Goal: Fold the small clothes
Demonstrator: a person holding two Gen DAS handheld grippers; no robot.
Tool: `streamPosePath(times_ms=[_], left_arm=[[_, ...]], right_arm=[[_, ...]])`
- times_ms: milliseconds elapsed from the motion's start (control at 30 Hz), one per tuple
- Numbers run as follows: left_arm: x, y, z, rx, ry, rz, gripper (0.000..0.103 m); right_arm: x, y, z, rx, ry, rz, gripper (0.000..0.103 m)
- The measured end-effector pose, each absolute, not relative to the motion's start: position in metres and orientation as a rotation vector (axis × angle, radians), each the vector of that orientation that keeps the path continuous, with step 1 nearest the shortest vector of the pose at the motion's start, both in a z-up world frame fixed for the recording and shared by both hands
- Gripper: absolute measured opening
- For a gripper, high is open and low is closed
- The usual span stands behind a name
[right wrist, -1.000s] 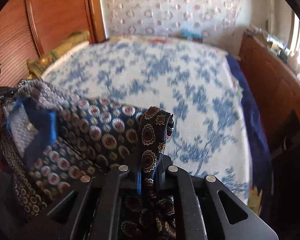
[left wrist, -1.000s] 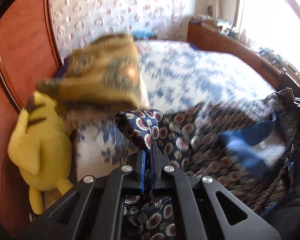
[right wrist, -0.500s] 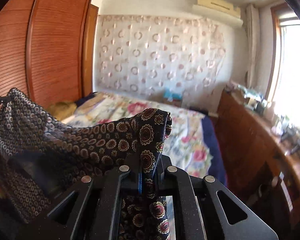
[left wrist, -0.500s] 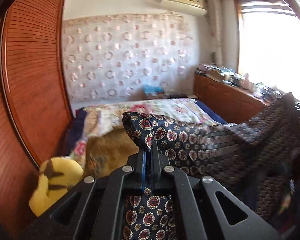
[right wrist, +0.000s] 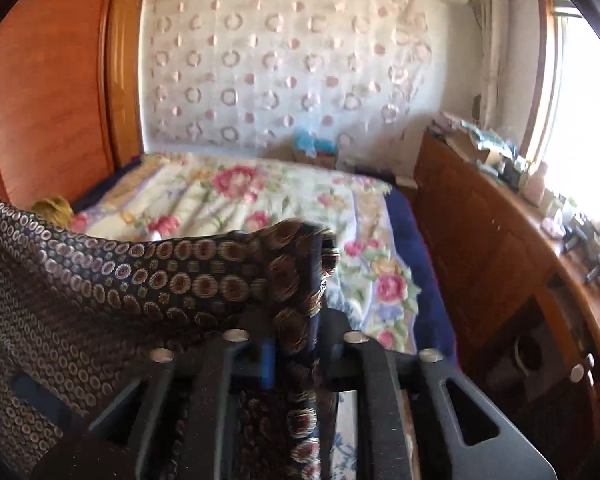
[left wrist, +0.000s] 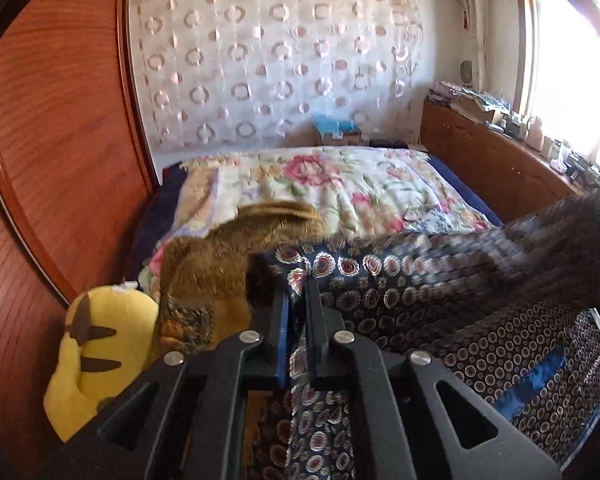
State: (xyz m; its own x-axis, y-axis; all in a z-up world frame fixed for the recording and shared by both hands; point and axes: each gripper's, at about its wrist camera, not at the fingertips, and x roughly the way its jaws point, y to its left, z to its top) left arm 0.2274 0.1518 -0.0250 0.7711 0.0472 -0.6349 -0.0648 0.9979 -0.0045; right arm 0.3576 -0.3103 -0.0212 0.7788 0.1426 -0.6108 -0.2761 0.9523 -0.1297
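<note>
Fingers of the left gripper (left wrist: 296, 312) stand nearly together at the lower centre of the left wrist view, pinching a corner of the patterned garment (left wrist: 440, 300), a dark navy cloth printed with medallions and small rings. In the right wrist view the right gripper (right wrist: 296, 340) has just been opening its jaws: a plain gap now shows between them, the garment's other corner (right wrist: 300, 264) passes up through that gap, and from the blur I cannot tell whether either pad presses on it. Outward from the left fingers the cloth runs to the right edge of the frame, stretched as one long band toward the other gripper, so its long axis lies from hand to hand, and its lower part hangs down at the lower right with a blue inner strip showing. Seen from the right side, the same band runs off to the left edge of the frame. Beyond the cloth lies the bed (left wrist: 452, 168) with a flowered quilt; a brown fabric heap (left wrist: 220, 264) sits just left of the left fingers and a yellow plush toy (left wrist: 96, 352) at the lower left. I judge that the coming move turns on the right-hand corner: that end is loosening while the left end is firmly held, so the garment will likely fall or drape from the left grip onto the bed in front.
</note>
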Motion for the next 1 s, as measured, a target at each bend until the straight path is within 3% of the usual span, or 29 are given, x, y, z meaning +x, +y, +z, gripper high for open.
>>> streamPosePath(times_ms=[33, 67, 133, 267, 700, 1000], left_arm=[[0.225, 0.15, -0.027, -0.029, 0.689, 0.047, 0.009], [0.222, 0.149, -0.028, -0.029, 0.689, 0.036, 0.014], [0.209, 0.147, -0.031, -0.037, 0.683, 0.017, 0.042], [0.187, 0.136, -0.031, -0.034, 0.671, -0.027, 0.055], [0.119, 0.11, -0.071, -0.034, 0.687, -0.07, 0.057], [0.099, 0.11, -0.097, -0.068, 0.723, -0.069, 0.057]], right_arm=[[0.36, -0.308, -0.028, -0.226, 0.661, 0.221, 0.048], [0.361, -0.307, -0.034, -0.231, 0.677, 0.219, 0.051], [0.356, -0.308, -0.045, -0.228, 0.684, 0.218, 0.052], [0.341, -0.316, -0.056, -0.187, 0.7, 0.239, 0.052], [0.279, -0.339, -0.11, -0.105, 0.759, 0.265, 0.052], [0.299, -0.36, -0.115, -0.075, 0.776, 0.163, 0.049]])
